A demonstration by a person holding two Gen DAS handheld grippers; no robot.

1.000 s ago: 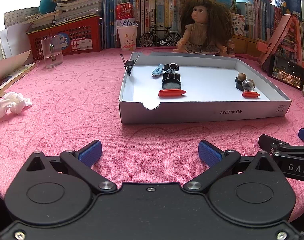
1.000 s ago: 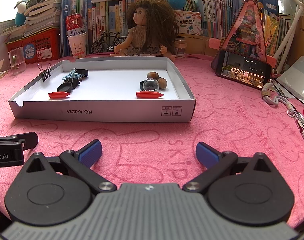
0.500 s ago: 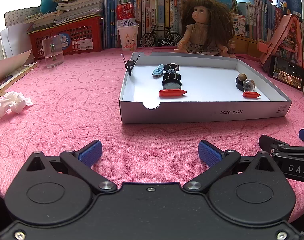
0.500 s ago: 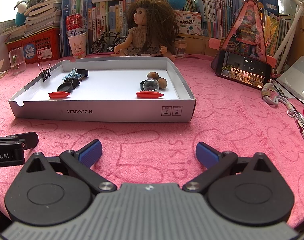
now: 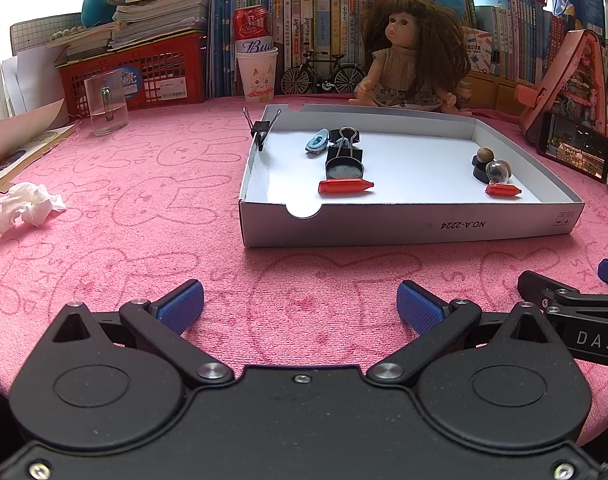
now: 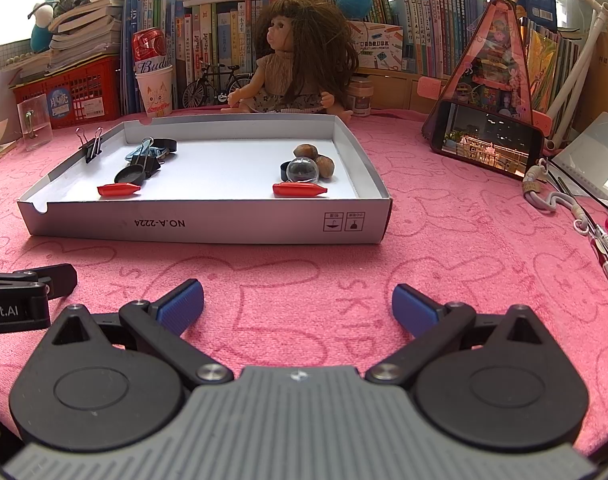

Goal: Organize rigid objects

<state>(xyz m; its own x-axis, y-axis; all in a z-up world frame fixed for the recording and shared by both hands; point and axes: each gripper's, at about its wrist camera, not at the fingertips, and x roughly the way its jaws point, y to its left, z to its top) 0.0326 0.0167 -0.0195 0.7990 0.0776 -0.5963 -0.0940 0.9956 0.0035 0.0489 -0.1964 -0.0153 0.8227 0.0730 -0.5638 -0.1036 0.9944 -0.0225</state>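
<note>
Both my claws hang low over the pink cloth (image 5: 152,200), short of the white cardboard tray (image 5: 407,228). My left gripper (image 5: 300,304) has its blue pads spread wide with nothing between them, and my right gripper (image 6: 298,304) is spread just as wide and just as empty.

The rigid bits all lie ahead of me inside the tray, in two clusters. Ahead and a little to the right of my left claw sit a red cone-tipped piece (image 5: 345,186), a black binder clip (image 5: 343,152), a small black dish (image 5: 342,168) and a light blue toy boat (image 5: 317,142); a second binder clip (image 5: 261,130) bites the tray's left wall. Ahead of my right claw lie another red piece (image 6: 300,190), a glass marble (image 6: 302,171) and two brown nuts (image 6: 317,160) (there is a black cap behind the marble too).

Which step this is, I cannot settle: the clusters suit a sort already made, or one waiting to be regrouped. Any reach calls for lifting over the tray's near wall and coming down from above with pads narrowed; the marble would likely roll.
</note>
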